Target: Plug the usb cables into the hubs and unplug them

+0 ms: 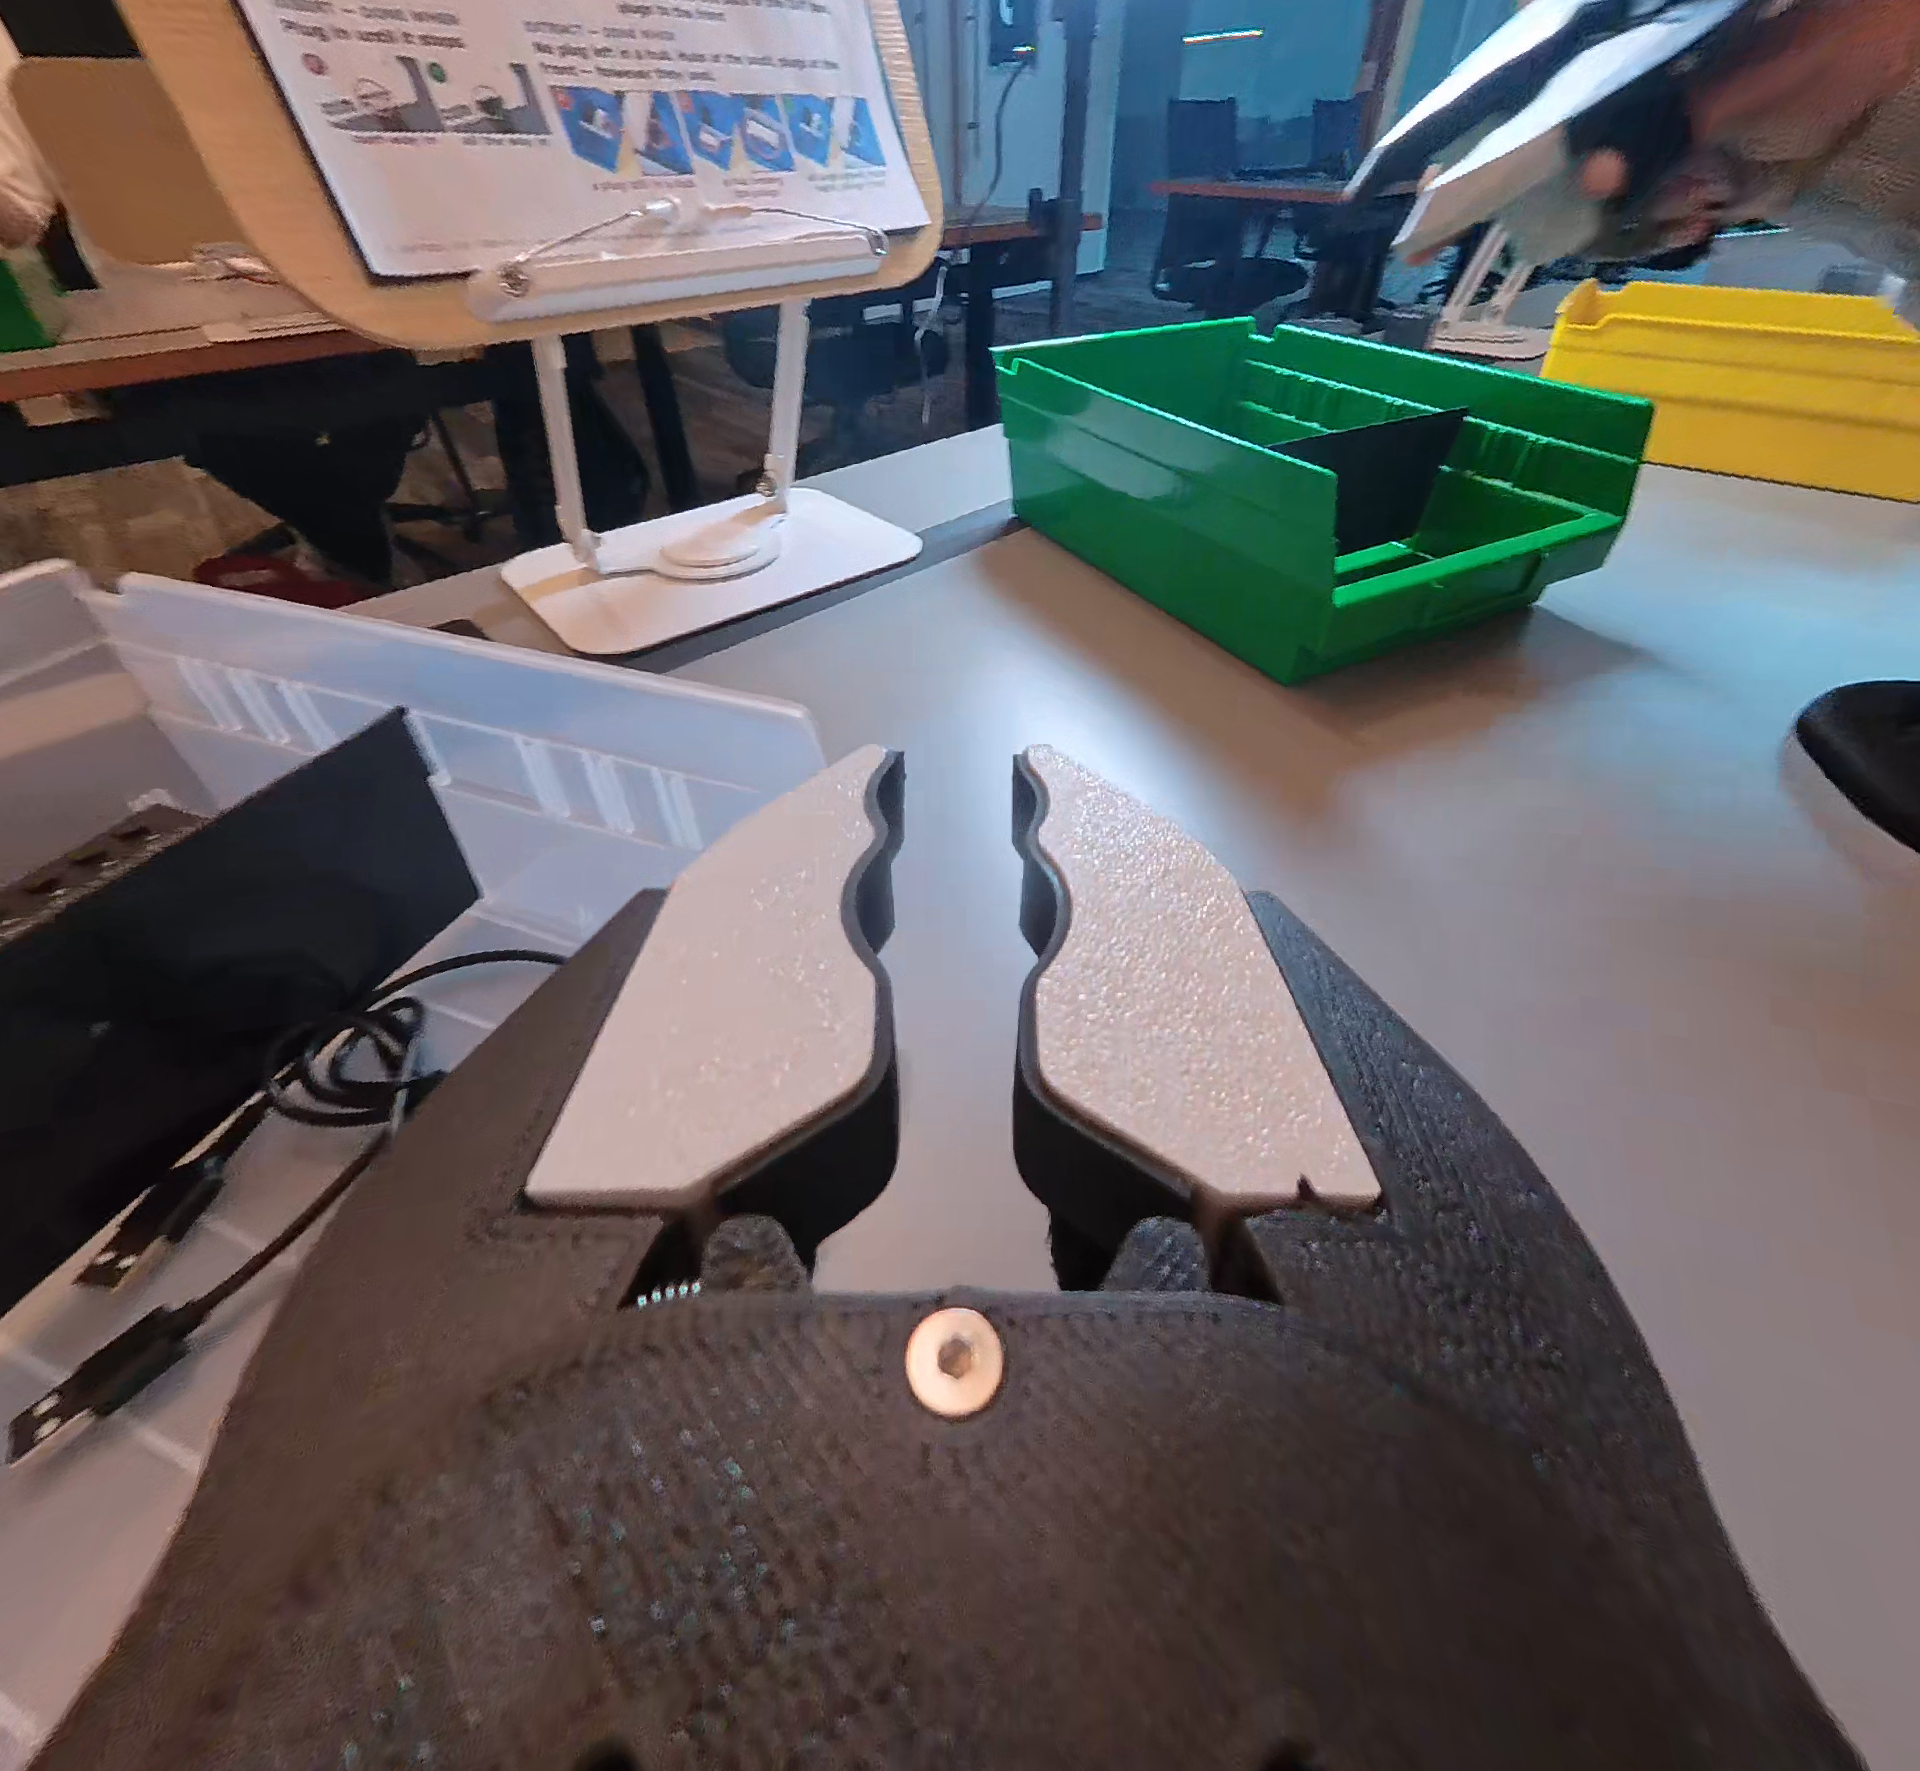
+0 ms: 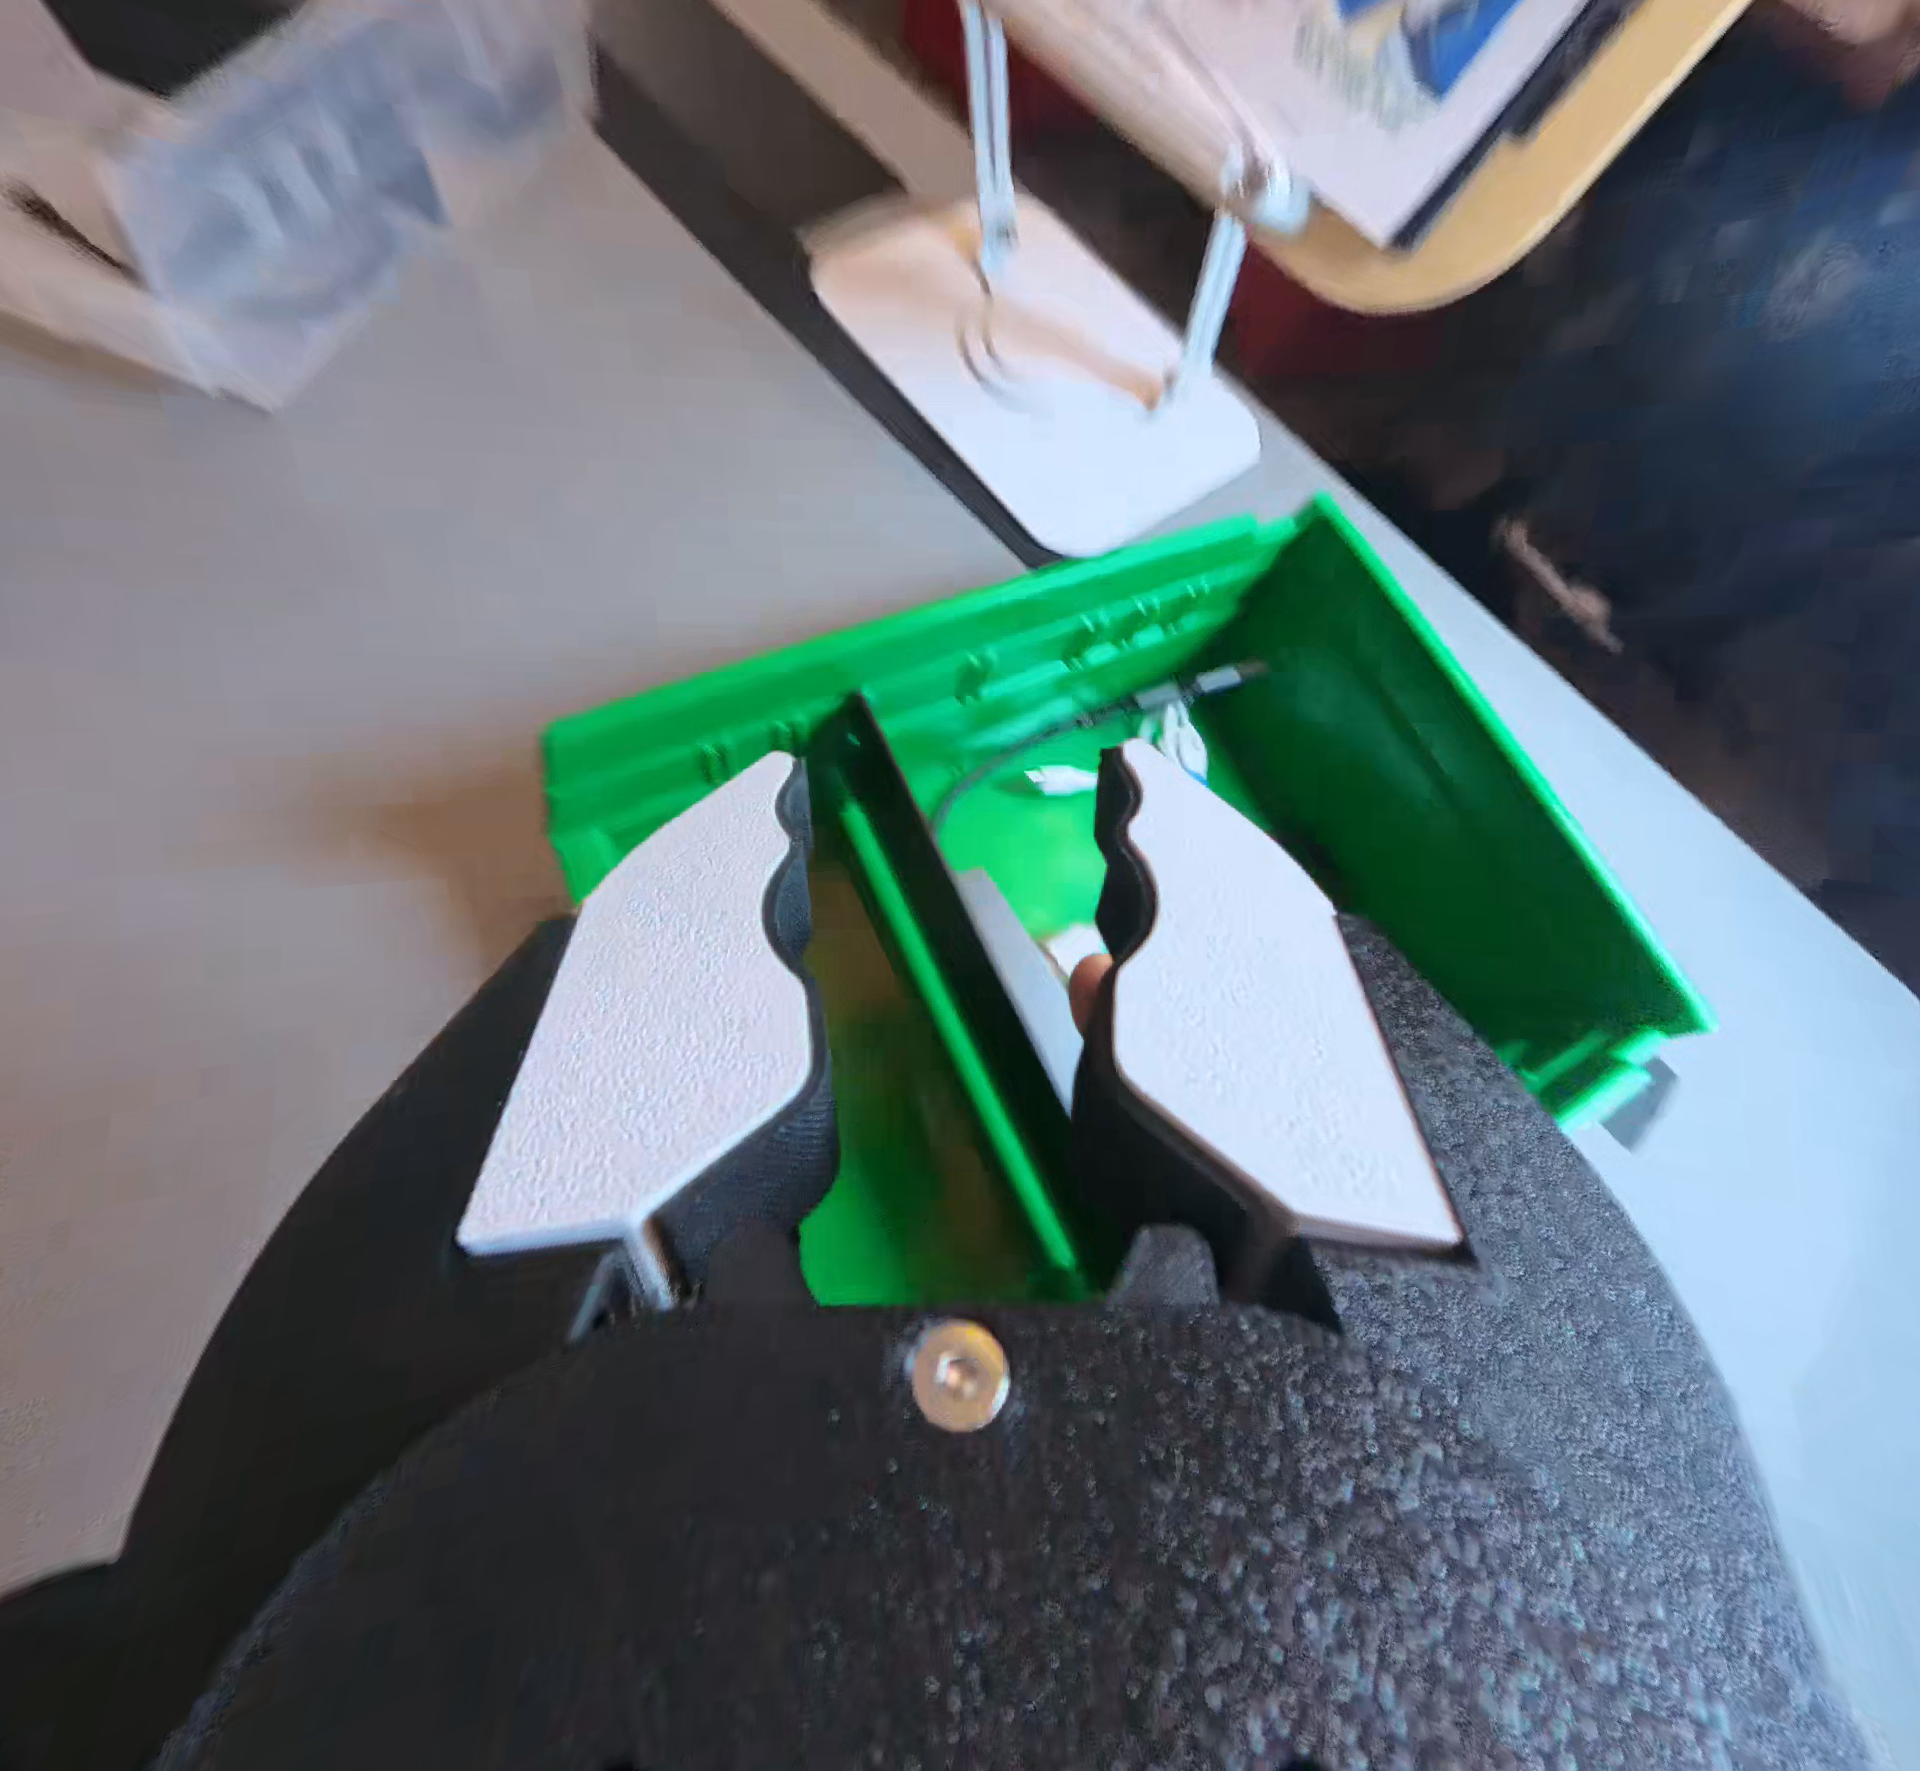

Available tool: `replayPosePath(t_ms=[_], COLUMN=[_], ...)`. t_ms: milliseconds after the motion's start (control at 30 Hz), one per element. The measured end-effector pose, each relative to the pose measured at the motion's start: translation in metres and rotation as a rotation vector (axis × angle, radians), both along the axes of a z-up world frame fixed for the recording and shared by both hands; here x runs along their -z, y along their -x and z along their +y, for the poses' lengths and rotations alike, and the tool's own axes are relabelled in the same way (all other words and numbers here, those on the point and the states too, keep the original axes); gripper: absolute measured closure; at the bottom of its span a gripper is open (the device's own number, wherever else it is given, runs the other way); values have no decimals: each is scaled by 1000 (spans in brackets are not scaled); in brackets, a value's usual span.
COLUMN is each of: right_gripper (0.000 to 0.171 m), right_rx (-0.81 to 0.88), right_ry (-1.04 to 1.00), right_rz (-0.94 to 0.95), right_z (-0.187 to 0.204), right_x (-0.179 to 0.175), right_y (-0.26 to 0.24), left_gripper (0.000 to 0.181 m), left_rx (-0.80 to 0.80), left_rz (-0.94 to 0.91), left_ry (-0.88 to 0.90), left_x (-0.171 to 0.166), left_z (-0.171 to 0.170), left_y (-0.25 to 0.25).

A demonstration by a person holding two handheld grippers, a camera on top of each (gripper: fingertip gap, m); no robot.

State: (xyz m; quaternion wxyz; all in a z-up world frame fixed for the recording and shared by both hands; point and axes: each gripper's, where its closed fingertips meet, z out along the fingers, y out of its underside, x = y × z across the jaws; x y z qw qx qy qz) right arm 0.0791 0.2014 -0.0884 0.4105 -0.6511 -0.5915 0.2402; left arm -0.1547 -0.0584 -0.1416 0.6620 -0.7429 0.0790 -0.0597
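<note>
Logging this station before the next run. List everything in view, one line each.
green bin: one, green, on the table right of the stand, black divider inside.
black divider: one, black, upright across the green bin.
cable in green bin: one, grey, in the far compartment; blurred.
yellow bin: one, yellow, behind the green bin at the right.
clear bin: one, translucent white, at the left.
usb cables: two plugs seen, black, in the clear bin.
document stand: one, white, at the table's far edge, holding a printed sheet.
table: one, grey.
left claw: open, over bare table.
right claw: open, above the green bin.
</note>
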Motion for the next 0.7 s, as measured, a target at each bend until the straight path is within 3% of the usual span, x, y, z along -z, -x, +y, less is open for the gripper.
replayPosePath(t_ms=[133,333,467,700], right_gripper=[123,128,131,135], right_rx=[-48,-132,-136,-168], right_ry=[53,181,194,158], right_rz=[229,258,251,282], right_z=[-57,-127,-136,-140], right_x=[0,63,88,77], right_y=[-7,-20,-22,-13], left_gripper=[166,165,165,145], left_rx=[-88,-192,-252,-345], left_rz=[27,5,97,362], left_ry=[-40,-102,-132,2], left_x=[-13,-29,-42,-69], left_z=[-8,-22,-26,-9], left_y=[24,63,85,141])
